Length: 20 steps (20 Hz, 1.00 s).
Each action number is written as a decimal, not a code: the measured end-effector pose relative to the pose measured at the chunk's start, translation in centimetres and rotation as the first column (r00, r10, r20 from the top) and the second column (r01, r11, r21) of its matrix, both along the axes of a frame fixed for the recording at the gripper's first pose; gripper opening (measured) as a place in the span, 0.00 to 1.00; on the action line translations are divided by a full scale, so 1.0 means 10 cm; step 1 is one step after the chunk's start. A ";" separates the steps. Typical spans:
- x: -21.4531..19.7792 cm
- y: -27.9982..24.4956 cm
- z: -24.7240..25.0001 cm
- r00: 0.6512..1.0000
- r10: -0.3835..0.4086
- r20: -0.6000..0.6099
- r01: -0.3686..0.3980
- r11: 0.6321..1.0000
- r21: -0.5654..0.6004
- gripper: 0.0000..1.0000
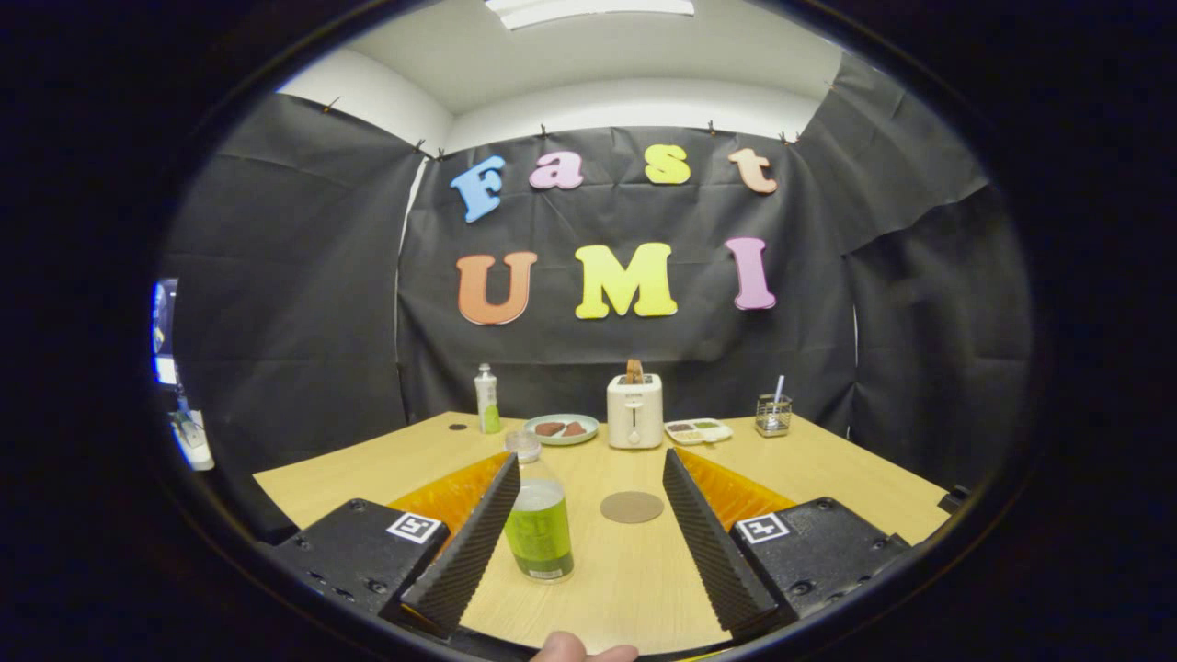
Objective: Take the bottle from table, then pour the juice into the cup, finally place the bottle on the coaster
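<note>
A light wooden table (828,478) is seen from just above its near edge, inside a booth hung with black cloth. The gripper (588,478) is held low over the table with its jaws spread wide and nothing grasped. A clear bottle (538,515) with green juice and a green label stands upright between the fingers, close against the left one and apart from the right one. A round brown coaster (632,507) lies flat between the fingers, just beyond and right of the bottle. Further back are set a second bottle (486,399), a plate of food (562,428), a white toaster (634,411), a small tray (699,430) and a glass cup (773,415) with a straw. A fingertip (561,647) shows at the near edge
</note>
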State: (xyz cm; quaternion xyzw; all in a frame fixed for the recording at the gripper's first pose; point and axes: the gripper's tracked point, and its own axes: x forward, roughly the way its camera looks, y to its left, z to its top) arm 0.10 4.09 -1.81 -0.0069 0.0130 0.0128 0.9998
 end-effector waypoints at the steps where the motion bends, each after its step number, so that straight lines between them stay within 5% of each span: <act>1: 0.01 0.03 -0.02 1.000 -0.004 -0.002 0.004 1.000 -0.009 1.00; 20: 0.82 0.47 -1.26 0.962 -0.020 -0.272 -0.003 0.996 -0.085 1.00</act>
